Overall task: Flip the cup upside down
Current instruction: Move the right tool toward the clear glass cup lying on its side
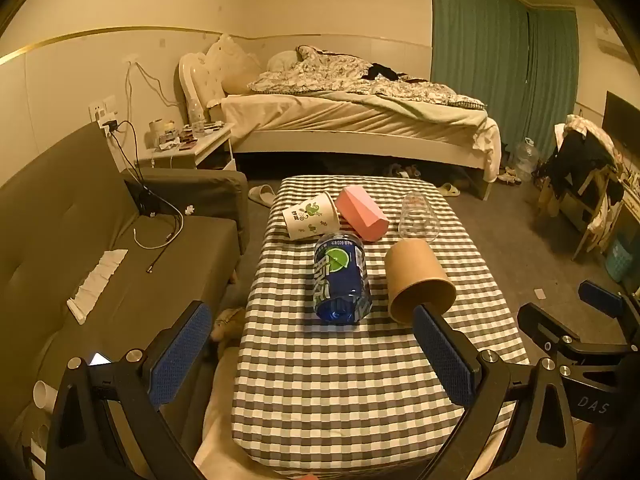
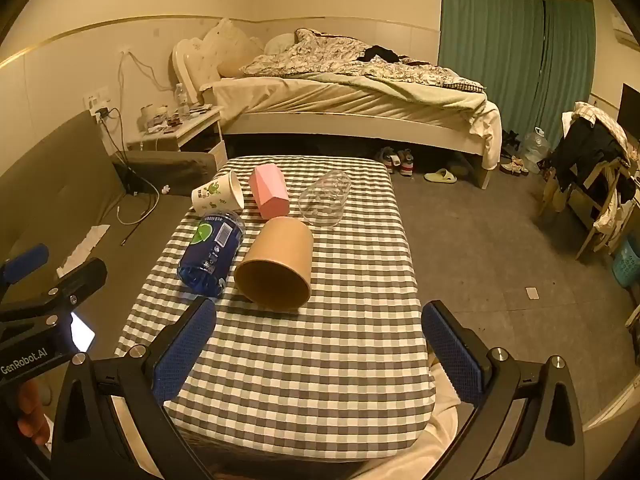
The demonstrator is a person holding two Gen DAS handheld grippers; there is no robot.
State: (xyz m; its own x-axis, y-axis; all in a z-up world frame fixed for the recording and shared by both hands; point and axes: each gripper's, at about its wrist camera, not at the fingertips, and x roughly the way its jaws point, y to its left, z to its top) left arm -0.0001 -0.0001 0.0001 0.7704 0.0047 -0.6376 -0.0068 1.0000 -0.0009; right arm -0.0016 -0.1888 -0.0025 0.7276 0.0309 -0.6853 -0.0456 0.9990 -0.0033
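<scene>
With both our left gripper [image 1: 312,356] and right gripper [image 2: 318,354] spread wide and empty, the brown paper cup [image 2: 276,266] lies on its side mid-frame (beside the blue bottle [image 2: 212,254]), so a careless approach could roll it away.

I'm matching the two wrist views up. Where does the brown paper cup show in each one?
Left wrist: brown paper cup lies on its side right of centre, just right of the blue bottle, its mouth toward the camera.
Right wrist: brown paper cup lies left of centre, again just right of the blue bottle.
Shared landmark: pink block beyond it.
</scene>
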